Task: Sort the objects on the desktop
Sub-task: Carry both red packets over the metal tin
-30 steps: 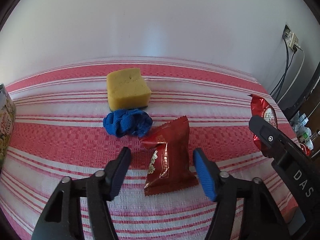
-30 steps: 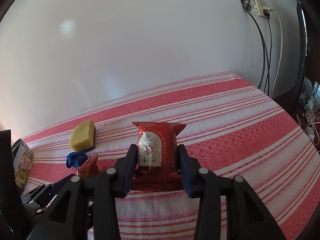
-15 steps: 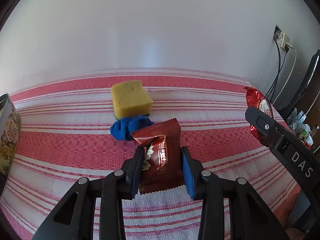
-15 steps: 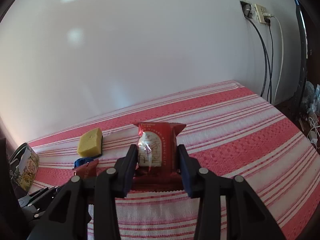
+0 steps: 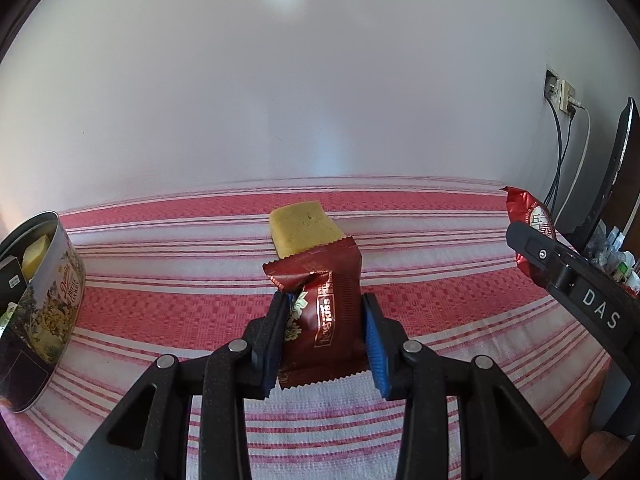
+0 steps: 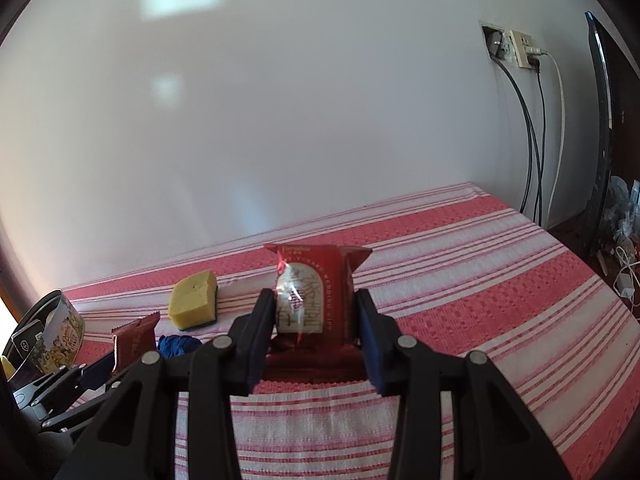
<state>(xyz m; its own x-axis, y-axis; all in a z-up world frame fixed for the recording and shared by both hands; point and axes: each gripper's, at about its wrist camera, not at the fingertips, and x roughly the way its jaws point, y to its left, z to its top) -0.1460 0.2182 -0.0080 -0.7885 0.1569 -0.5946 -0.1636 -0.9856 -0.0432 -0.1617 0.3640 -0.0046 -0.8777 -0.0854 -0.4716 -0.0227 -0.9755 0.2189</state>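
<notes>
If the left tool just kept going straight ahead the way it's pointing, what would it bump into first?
Probably the yellow sponge, directly behind the dark red snack packet that the left tool grips. Depth is unclear; it may be high enough to pass over and reach the wall.

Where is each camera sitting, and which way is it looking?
Left wrist camera: on the left tongs, looking forward along the fingers at the dark red snack packet they grip, over the striped tablecloth toward the wall; the right tongs' arm shows at the right edge.
Right wrist camera: on the right tongs, facing the wall, gripping the bright red packet; the left tongs show at lower left.
Both show the yellow sponge and the tin.
</notes>
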